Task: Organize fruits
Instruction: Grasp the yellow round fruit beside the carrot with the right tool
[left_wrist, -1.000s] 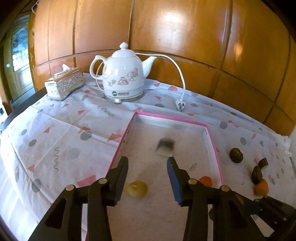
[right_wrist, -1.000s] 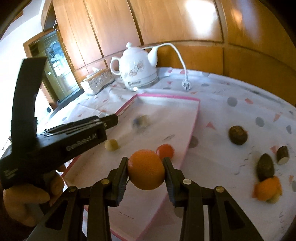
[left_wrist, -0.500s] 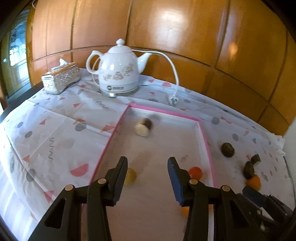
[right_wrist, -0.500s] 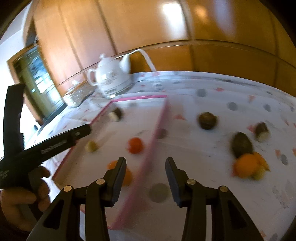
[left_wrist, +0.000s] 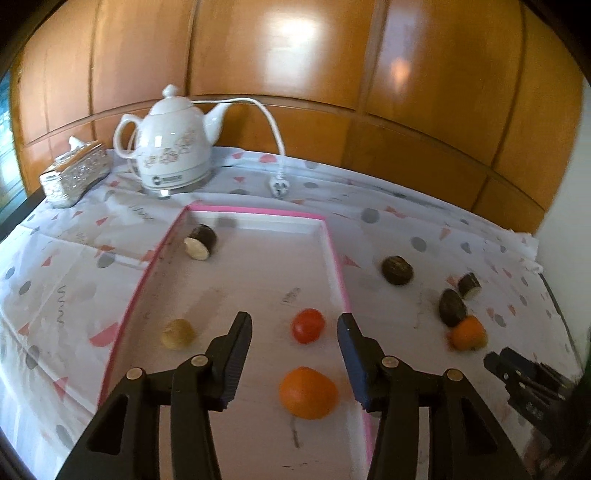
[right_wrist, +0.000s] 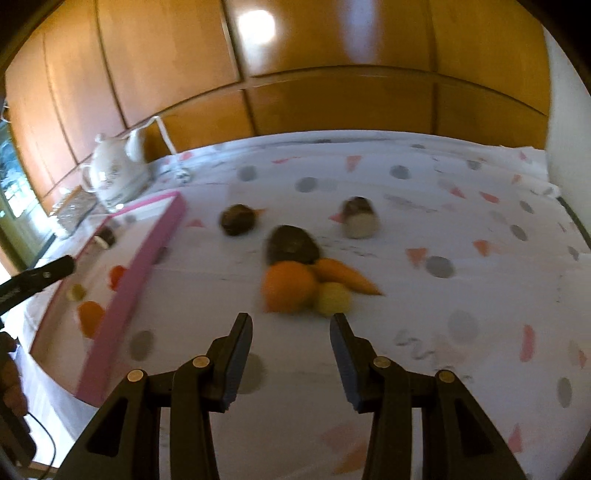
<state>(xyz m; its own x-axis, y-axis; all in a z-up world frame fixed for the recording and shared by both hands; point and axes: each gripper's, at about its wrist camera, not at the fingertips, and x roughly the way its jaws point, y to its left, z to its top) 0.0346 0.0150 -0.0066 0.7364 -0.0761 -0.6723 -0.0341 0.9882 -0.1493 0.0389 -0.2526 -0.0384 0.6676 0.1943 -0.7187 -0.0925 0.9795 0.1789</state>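
A pink-rimmed white tray holds an orange, a red tomato, a small yellow fruit and a dark cut piece. My left gripper is open and empty above the tray's near end, over the orange. My right gripper is open and empty over the cloth, just short of a pile: an orange, a yellow fruit, a carrot and a dark fruit. Two more dark pieces lie beyond.
A white kettle with its cord and plug stands at the back of the table, a silver tissue box to its left. Wooden panels rise behind. The patterned tablecloth covers the table. The tray's pink rim lies left of my right gripper.
My right gripper let go of the orange into the tray, opened, and swung right toward the pile on the cloth. The dark cut piece rolled to the tray's far left corner.
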